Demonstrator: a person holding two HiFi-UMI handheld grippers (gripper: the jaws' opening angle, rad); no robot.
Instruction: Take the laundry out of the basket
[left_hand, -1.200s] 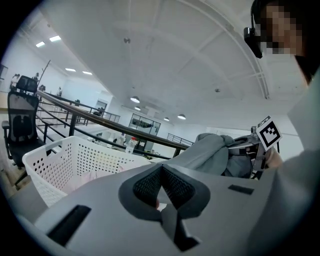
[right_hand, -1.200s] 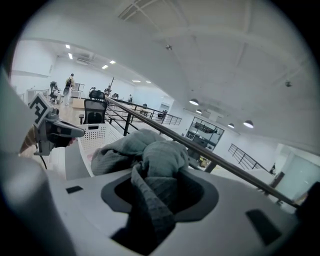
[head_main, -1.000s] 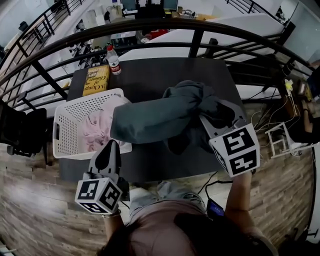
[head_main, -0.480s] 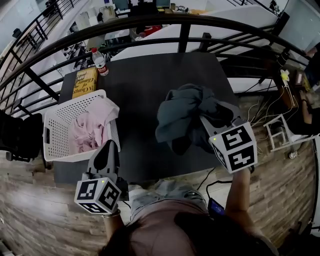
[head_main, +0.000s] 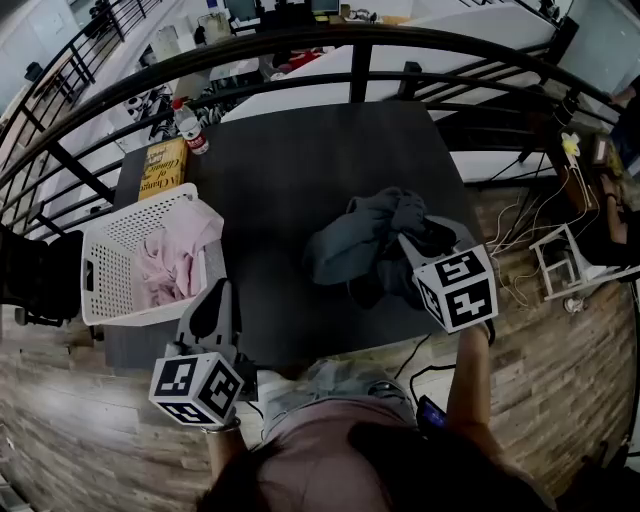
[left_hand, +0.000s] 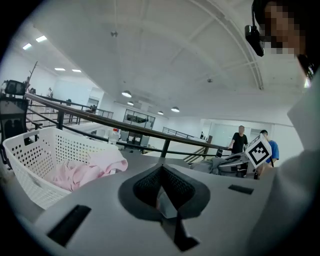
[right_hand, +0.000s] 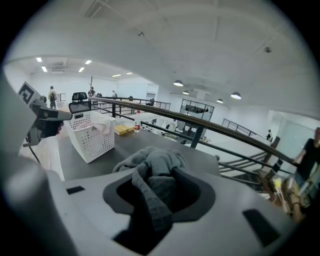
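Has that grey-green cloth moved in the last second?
Yes. The grey-green cloth has come away from the white perforated plastic basket, rightward, and down toward the dark table.

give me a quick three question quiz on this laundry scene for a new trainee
1. True or false: the basket is empty.
2. What does the right gripper hold? A a pink garment, B the grey garment, C nothing.
3. Which two things stand at the table's far left corner in the head view?
Key: 1 false, pink clothes lie in it. 2 B, its jaws have just been closing further with the cloth pinched between them. 3 a yellow book and a bottle.
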